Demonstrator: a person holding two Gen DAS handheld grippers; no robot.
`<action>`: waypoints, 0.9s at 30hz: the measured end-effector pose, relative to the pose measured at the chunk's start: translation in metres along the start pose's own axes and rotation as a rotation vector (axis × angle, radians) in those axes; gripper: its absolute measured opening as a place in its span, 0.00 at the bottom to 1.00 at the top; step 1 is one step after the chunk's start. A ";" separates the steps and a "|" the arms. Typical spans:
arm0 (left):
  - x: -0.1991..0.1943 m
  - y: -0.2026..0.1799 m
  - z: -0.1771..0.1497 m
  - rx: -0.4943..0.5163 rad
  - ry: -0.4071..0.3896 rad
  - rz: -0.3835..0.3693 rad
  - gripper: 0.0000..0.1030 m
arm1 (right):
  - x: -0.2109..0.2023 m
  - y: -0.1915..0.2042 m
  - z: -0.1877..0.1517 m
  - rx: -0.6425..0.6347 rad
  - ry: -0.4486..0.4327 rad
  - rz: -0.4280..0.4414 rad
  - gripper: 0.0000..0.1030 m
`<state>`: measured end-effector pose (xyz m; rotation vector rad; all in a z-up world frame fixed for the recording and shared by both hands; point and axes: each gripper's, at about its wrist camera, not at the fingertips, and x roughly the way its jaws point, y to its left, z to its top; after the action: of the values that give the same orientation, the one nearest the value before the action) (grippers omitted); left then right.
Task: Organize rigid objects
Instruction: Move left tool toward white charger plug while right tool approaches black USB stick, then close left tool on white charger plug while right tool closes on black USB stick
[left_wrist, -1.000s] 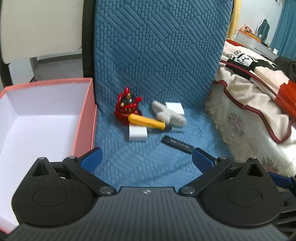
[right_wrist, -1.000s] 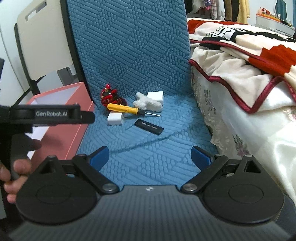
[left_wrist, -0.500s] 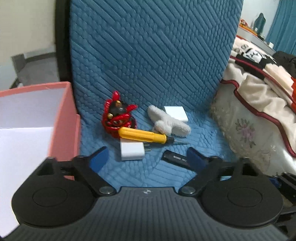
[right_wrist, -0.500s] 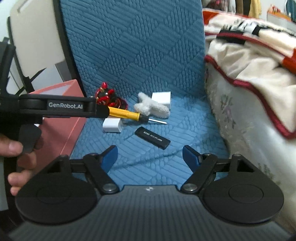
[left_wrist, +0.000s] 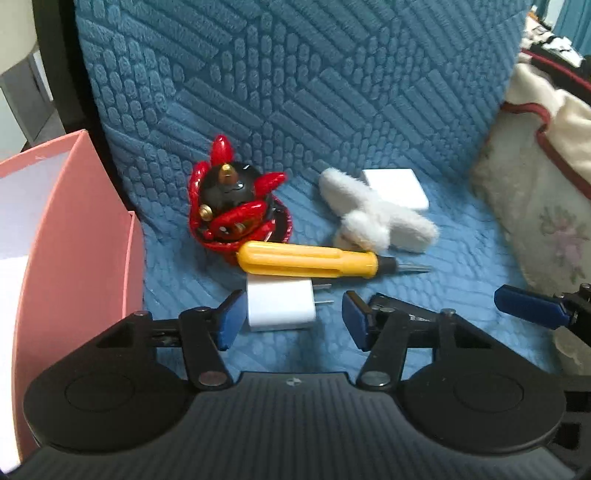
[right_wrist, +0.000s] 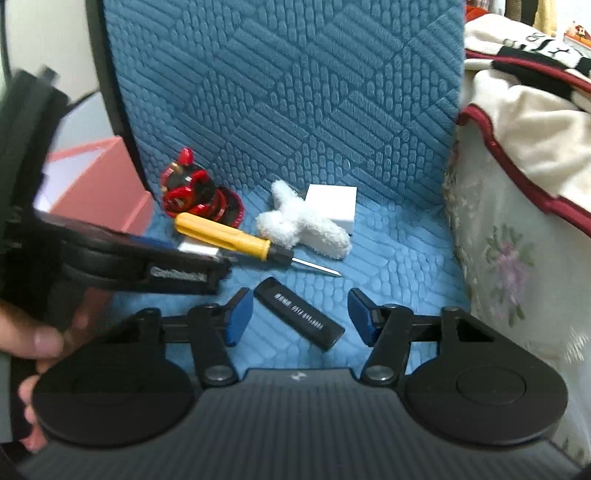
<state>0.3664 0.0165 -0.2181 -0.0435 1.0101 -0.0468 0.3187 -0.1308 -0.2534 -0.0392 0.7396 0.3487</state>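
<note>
On the blue quilted seat (left_wrist: 369, 110) lie a white charger plug (left_wrist: 280, 308), a yellow screwdriver (left_wrist: 310, 260), a red and black figurine (left_wrist: 236, 210), a white fluffy toy (left_wrist: 376, 218), a flat white box (left_wrist: 399, 188) and a black stick (right_wrist: 299, 314). My left gripper (left_wrist: 291, 319) is closing, with the charger between its jaws; the right pad stands clear of it. My right gripper (right_wrist: 300, 314) is also closing, and the black stick lies slantwise between its fingers, untouched. In the right wrist view the left gripper's body hides most of the charger.
An open pink box (left_wrist: 74, 240) with a white inside stands left of the seat, close to the left gripper. A bed with a cream and red blanket (right_wrist: 517, 122) borders the seat on the right. A person's hand (right_wrist: 37, 339) holds the left gripper's handle.
Both grippers have come forward and down toward the items, and their jaws have narrowed from wide open. The charger now sits between the left jaws, the black stick between the right.
</note>
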 end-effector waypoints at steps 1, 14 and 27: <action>0.003 0.002 0.001 -0.010 0.005 -0.004 0.61 | 0.005 -0.001 0.001 0.000 0.017 0.002 0.57; 0.021 0.013 -0.007 -0.027 0.046 0.004 0.50 | 0.043 -0.002 -0.004 -0.050 0.128 -0.033 0.57; 0.007 0.017 -0.022 -0.082 0.050 -0.001 0.48 | 0.021 -0.005 -0.014 -0.003 0.160 -0.020 0.27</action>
<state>0.3518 0.0327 -0.2371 -0.1183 1.0616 -0.0073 0.3257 -0.1312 -0.2785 -0.0783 0.8964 0.3304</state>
